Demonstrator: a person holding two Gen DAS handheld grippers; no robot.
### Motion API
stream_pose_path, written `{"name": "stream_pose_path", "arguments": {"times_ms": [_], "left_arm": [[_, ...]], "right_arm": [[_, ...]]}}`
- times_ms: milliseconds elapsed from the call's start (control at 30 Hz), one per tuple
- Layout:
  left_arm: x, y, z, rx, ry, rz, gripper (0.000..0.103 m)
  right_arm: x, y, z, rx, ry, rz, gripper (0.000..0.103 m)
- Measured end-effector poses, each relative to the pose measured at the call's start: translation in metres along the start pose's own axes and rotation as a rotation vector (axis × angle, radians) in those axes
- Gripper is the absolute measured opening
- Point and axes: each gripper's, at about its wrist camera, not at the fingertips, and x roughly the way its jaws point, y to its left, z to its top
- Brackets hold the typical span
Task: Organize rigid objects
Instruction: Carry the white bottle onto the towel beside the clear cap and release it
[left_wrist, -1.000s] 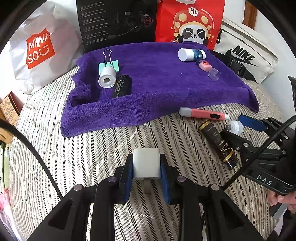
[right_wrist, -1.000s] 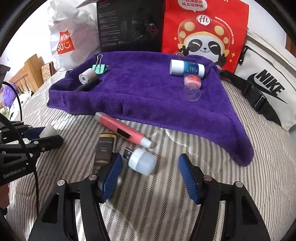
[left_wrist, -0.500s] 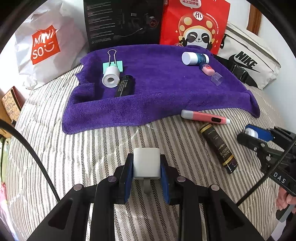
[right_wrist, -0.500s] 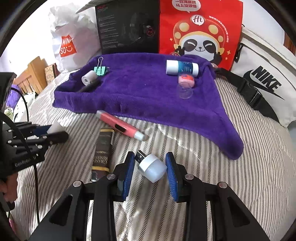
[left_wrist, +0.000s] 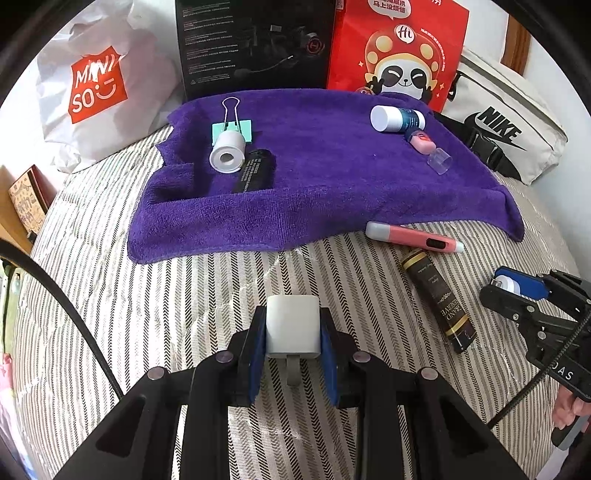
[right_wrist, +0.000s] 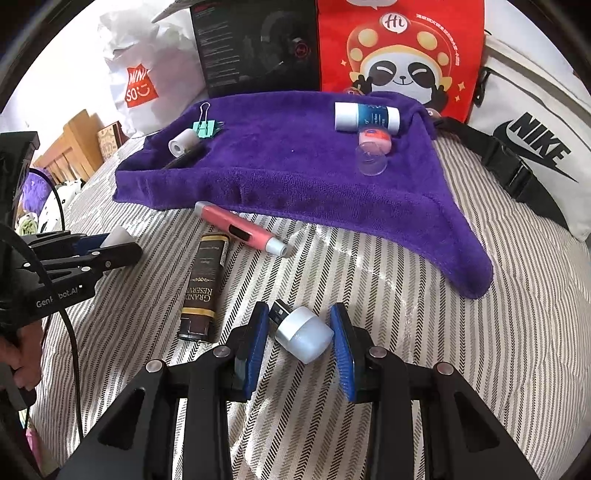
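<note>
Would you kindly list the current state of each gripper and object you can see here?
left gripper: shut on white charger block
right gripper: shut on USB night light
pink pen: lying on the striped bed, off the towel
dark tube: lying flat on the bed
purple towel: spread out
blue-and-white bottle: on its side on the towel
binder clip: on the towel, handles raised

Both my wrist views look low and near across the striped bedcover toward the purple terry towel (left_wrist: 325, 192) (right_wrist: 295, 173), shared, mine left and right of it.
</note>
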Motion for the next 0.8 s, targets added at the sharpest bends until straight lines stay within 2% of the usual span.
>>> {"name": "stream_pose_path", "arguments": {"times_ms": [267,367,533,800], "left_arm": [[0.0,-0.002,0.003,-0.043,0.013,0.018,0.025],[-0.004,0.0,0.002,-0.063,-0.005,-0.027,0.025],[-0.019,-0.004,0.005,-0.051,-0.034,0.021,0.025],[-0.04,0.003,0.02,-0.07,-0.095,-0.005,0.025]], "right_arm": [[-0.011,0.002,0.005,0.008,-0.007,0.014,0.034],[-0.018,0.002,0.011,0.021,-0.013,0.005,0.034],[-0.032,0.0,0.024,0.031,-0.032,0.011,0.034],[-0.042,-0.001,0.044,-0.003,-0.05,-0.01,0.034]]}}
